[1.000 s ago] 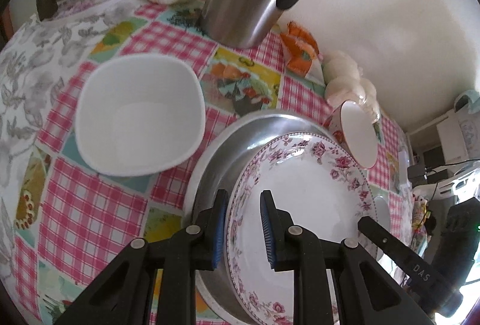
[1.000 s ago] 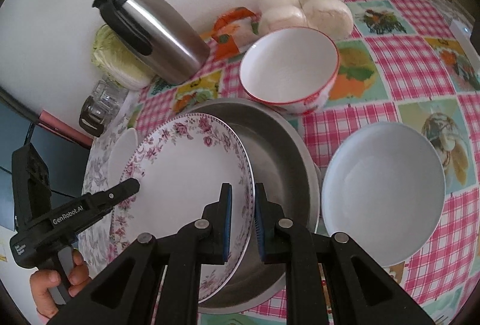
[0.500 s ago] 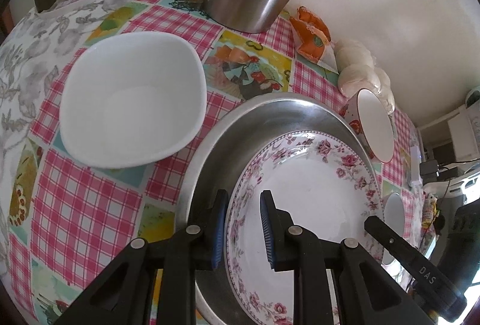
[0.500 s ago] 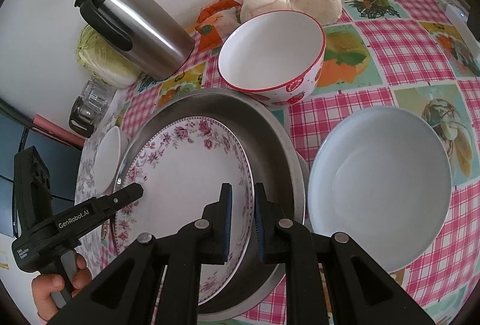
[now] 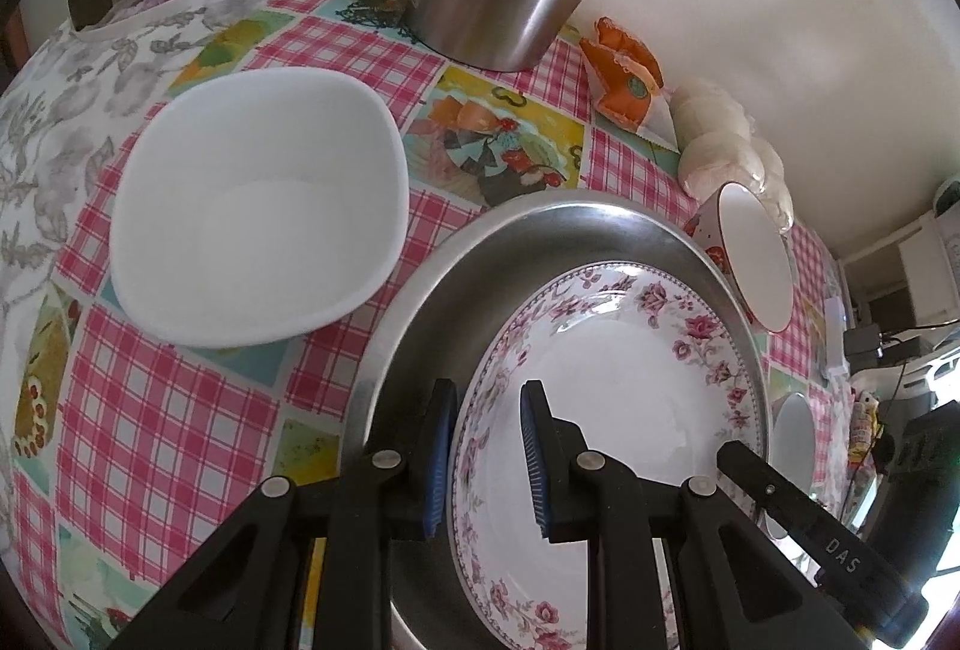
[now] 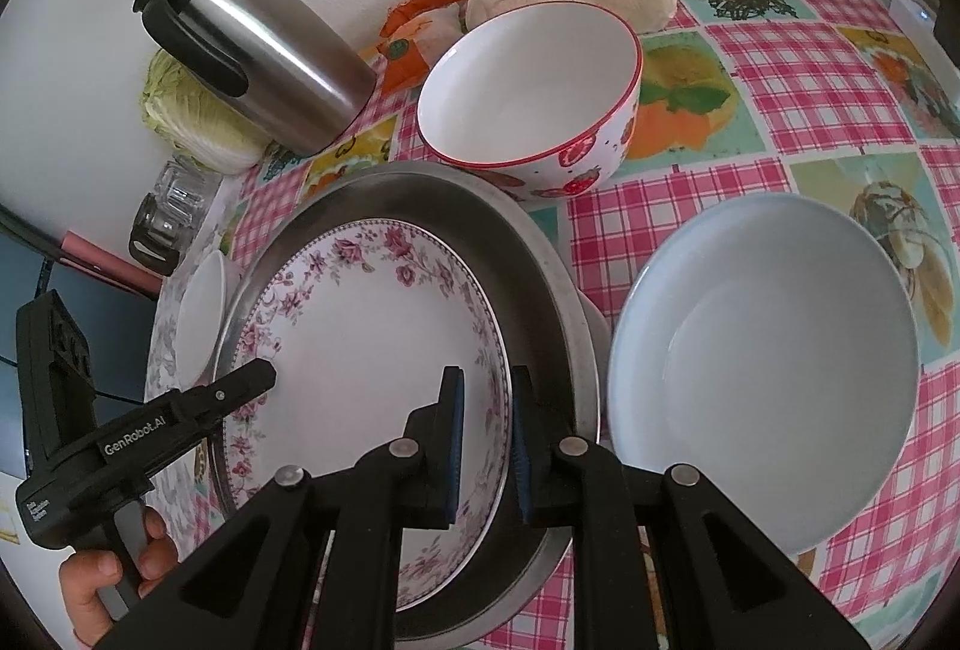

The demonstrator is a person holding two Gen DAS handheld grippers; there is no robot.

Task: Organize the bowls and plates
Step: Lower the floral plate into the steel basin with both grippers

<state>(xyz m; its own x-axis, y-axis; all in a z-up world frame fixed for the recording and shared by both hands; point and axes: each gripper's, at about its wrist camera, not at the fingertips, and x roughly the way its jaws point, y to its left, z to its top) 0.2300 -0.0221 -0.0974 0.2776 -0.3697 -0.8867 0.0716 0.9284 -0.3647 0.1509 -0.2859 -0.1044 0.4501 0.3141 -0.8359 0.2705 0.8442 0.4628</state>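
From the left wrist view, the left gripper (image 5: 485,455) has its fingers clamped on the near rim of the floral plate (image 5: 624,410), one pad under the lip and one on top, so the plate can be carried level over the steel tray (image 5: 456,302) while the square white bowl (image 5: 258,224) waits on the table (image 5: 168,410). From the right wrist view, the right gripper (image 6: 485,443) pinches the opposite rim the same way, sharing the weight; I judge the plate is going into the tray, beside the red-rimmed bowl (image 6: 528,92) and the pale blue bowl (image 6: 768,374).
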